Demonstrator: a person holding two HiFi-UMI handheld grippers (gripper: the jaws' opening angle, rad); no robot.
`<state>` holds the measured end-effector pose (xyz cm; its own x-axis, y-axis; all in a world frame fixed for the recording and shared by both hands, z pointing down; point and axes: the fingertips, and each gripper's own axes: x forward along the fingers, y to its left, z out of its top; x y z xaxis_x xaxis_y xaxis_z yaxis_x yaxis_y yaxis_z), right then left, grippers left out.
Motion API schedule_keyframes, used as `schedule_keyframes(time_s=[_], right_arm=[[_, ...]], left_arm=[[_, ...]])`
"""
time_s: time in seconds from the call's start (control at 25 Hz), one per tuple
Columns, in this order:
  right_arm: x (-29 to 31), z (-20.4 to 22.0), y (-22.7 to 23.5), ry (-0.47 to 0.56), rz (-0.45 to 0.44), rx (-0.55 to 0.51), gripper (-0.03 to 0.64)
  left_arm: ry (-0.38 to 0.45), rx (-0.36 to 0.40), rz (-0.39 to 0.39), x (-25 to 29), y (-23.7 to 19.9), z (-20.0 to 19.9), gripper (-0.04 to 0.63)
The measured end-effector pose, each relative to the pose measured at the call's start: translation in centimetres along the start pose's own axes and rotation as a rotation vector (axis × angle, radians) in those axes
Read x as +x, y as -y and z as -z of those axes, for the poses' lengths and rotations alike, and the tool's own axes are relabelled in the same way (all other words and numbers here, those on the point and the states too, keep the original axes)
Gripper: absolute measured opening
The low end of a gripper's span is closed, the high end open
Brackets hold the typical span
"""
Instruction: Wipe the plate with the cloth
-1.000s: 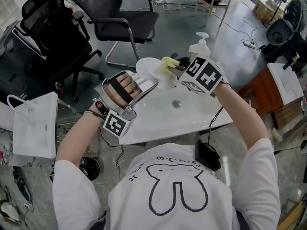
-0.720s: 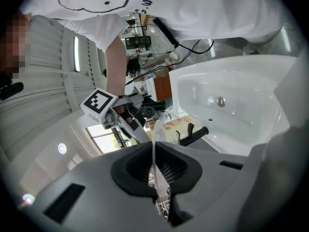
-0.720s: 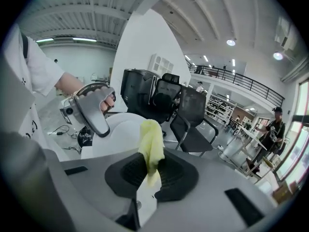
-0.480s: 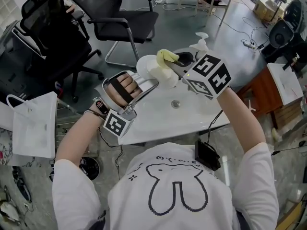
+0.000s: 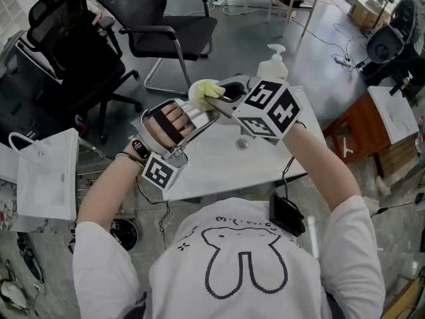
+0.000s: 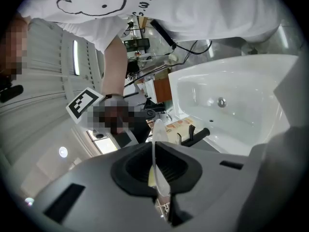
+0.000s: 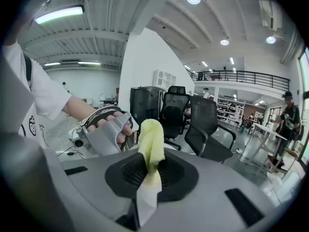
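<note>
Head view: one plate (image 5: 194,99), one cloth (image 5: 210,88), left gripper (image 5: 201,110) and right gripper (image 5: 224,93).

The right gripper (image 5: 224,96) has slid left and up across the plate (image 5: 194,98) — its yellow cloth (image 5: 207,88) was by the plate's right side and is now near the top left. The gripper now hides most of the plate, and the soap bottle (image 5: 273,62) shows in full.
</note>
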<state>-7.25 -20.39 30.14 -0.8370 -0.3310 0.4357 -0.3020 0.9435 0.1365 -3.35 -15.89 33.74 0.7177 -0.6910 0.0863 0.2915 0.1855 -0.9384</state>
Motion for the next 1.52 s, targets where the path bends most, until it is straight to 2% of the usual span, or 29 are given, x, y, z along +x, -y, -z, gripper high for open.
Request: schedule_keyframes(time_s=[0.16,0.4,0.6,0.72,0.84,0.96,1.12,1.24,1.36,1.52], right_arm=[[0.0,0.6,1.7,0.005,0.035,0.047,0.049],[0.5,3.1,4.9,-0.060,0.127,0.090,0.049],[-0.1,5.6,6.4,-0.115,0.184,0.115,0.049],[-1.0,6.2,6.7,-0.141,0.198,0.120,0.049],[-2.3,4.7,6.3,-0.119,0.199,0.098,0.049],[-3.6,1.6,4.6,-0.039,0.169,0.055,0.049],[-3.8,-1.6,0.2,0.042,0.057,-0.023,0.049],[-2.7,-1.8,-2.9,0.017,-0.015,-0.091,0.049],[-1.4,-0.8,-4.0,-0.047,-0.042,-0.138,0.049],[-0.1,-0.2,-4.3,-0.081,-0.068,-0.116,0.049]], left_arm=[[-0.028,0.026,-0.013,0.1,-0.3,0.1,0.021],[-0.008,0.010,-0.014,-0.3,-0.6,-0.1,0.023],[-0.025,0.032,-0.003,-0.7,0.0,0.2,0.023],[0.002,0.001,-0.008,-0.8,-0.5,-0.5,0.021],[0.002,-0.016,0.009,-0.8,-0.4,-0.7,0.018],[0.012,-0.034,0.014,-0.8,-0.5,-1.0,0.018],[0.015,-0.003,0.005,-1.0,-0.6,-1.2,0.018],[0.010,0.037,0.000,-1.2,-0.4,-1.3,0.018],[0.024,0.071,0.013,-1.3,-0.1,-1.7,0.018],[0.023,0.102,0.045,-1.7,0.7,-1.7,0.018]])
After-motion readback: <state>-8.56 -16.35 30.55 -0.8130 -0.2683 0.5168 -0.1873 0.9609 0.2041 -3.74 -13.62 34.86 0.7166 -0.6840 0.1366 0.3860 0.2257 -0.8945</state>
